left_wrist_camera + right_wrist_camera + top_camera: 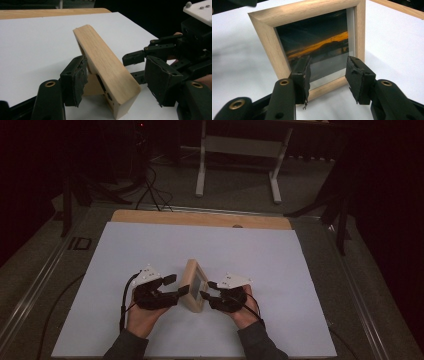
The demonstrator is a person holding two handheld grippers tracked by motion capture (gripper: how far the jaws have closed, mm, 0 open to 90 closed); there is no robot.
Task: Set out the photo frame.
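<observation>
Up close, the wooden frame point(312, 42) apparently holds a sunset photo point(317, 47).

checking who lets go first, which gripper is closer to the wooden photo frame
Left. The left gripper straddles the wooden photo frame's back edge, jaws open around it. The right gripper sits just off its glass front, jaws open.

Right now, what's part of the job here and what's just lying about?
In the job: wooden photo frame, standing on the white sheet; left gripper and right gripper, both open beside it.
Lying about: white stand, floor cables.
</observation>
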